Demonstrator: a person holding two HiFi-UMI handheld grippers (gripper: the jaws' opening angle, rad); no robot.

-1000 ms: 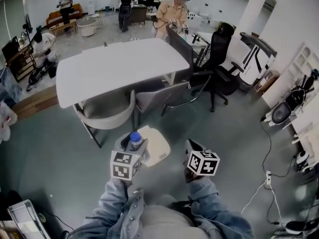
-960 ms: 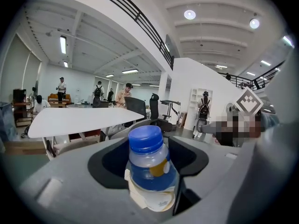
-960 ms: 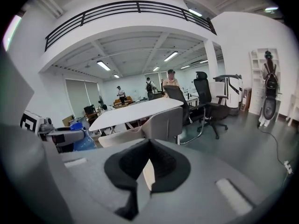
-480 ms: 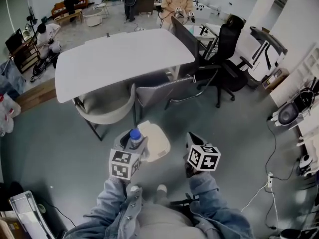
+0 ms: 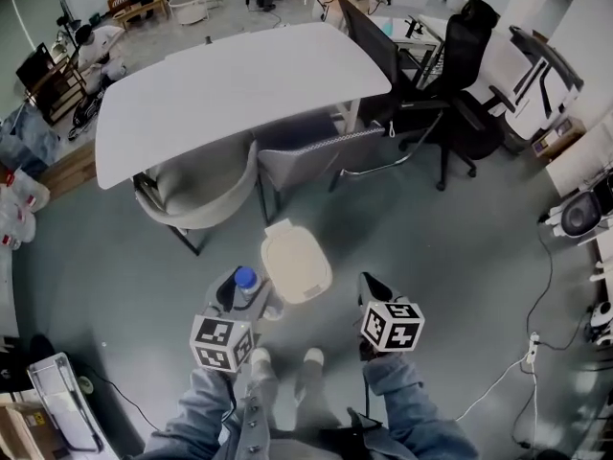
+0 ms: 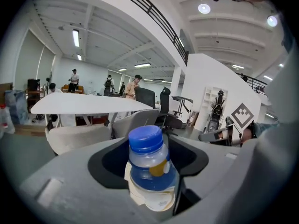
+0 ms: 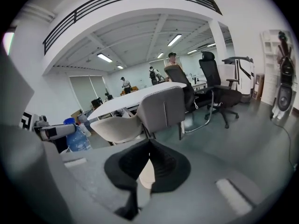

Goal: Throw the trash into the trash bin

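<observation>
A clear plastic bottle (image 5: pixel 245 282) with a blue cap and blue label stands upright in my left gripper (image 5: pixel 238 288), whose jaws are shut on its body. In the left gripper view the bottle (image 6: pixel 152 169) fills the gap between the dark pads of the left gripper (image 6: pixel 150 146). The trash bin (image 5: pixel 296 264), grey with a cream lid, stands on the floor just right of the bottle, between the two grippers and a little beyond them. My right gripper (image 5: pixel 373 288) hangs to the right of the bin; its tips (image 7: pixel 149 146) meet, with nothing held.
A large white table (image 5: pixel 230 89) stands beyond the bin with a beige chair (image 5: pixel 196 199) and a grey chair (image 5: pixel 311 161) pulled up to it. Black office chairs (image 5: pixel 460 75) stand at the right. Cables and a power strip (image 5: pixel 530 348) lie on the floor at the right.
Both grippers have sunk toward the floor with the bottle still gripped. The bin now shows fully between and beyond them, and the person's shoes have come into view.
</observation>
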